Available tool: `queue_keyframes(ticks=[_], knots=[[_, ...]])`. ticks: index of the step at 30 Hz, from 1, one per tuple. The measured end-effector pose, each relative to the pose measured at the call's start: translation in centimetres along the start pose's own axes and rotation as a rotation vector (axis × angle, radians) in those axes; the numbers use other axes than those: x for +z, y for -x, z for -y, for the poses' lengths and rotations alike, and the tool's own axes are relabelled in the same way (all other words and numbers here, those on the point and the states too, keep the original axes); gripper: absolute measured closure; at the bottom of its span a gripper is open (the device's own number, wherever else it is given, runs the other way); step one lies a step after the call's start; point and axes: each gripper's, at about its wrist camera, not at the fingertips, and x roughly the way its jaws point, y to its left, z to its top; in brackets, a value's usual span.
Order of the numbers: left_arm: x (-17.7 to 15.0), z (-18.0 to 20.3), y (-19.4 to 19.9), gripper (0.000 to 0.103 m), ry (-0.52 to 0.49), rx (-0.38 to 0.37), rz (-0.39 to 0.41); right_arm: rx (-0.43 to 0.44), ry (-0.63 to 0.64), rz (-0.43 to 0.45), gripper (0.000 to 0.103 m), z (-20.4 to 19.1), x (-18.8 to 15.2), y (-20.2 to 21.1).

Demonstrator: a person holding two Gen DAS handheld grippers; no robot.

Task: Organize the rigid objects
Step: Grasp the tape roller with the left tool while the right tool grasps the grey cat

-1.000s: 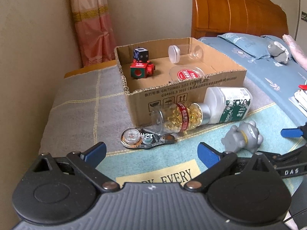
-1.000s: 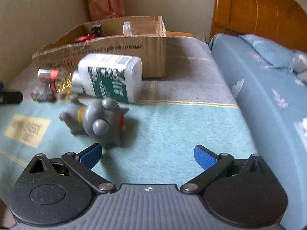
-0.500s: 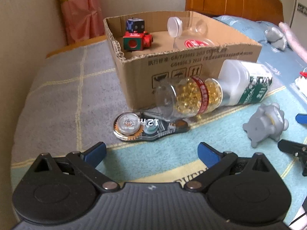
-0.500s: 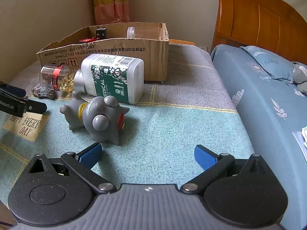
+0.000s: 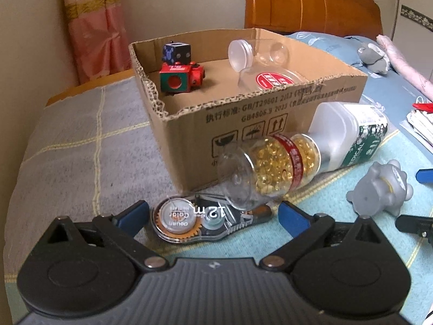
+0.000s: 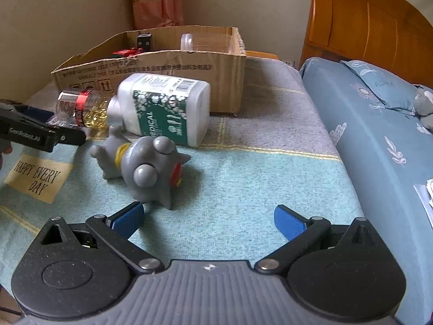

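My left gripper [image 5: 213, 215] is open, its fingers on either side of a clear correction tape dispenser [image 5: 200, 220] lying on the bed. A clear bottle of yellow capsules [image 5: 270, 168] lies on its side on the dispenser, against a white and green bottle [image 5: 349, 135]. A cardboard box [image 5: 270, 116] behind holds a red and a dark cube toy [image 5: 178, 77] and clear jars [image 5: 257, 54]. My right gripper [image 6: 208, 220] is open and empty, just short of a grey rubber toy [image 6: 146, 162], also seen in the left wrist view [image 5: 381, 189].
A wall runs along the left. A wooden headboard [image 6: 365, 27] and blue pillow [image 6: 379, 84] lie to the right. Papers [image 5: 422, 124] lie at the far right. A "HAPPY EVERY DAY" label [image 6: 38, 177] is on the blanket. The left gripper's finger [image 6: 40, 132] shows in the right wrist view.
My left gripper has moved forward and lower, so the tape dispenser now lies between its fingers. My right gripper has edged closer to the grey toy.
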Motion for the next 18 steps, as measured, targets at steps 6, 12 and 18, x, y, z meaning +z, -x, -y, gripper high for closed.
queue_keyframes(ticks=[6,12,18], knots=[[-0.4,0.1,0.6,0.013,0.004,0.006,-0.001,0.055,0.053,-0.033,0.000,-1.7,0.0,0.4],[-1.7,0.0,2.1,0.013,0.048,0.041,-0.010,0.120,0.125,-0.043,0.000,-4.2,0.3,0.4],[-2.9,-0.5,3.3,0.013,0.067,0.055,-0.016,0.127,0.130,-0.041,0.000,-5.8,1.8,-0.9]])
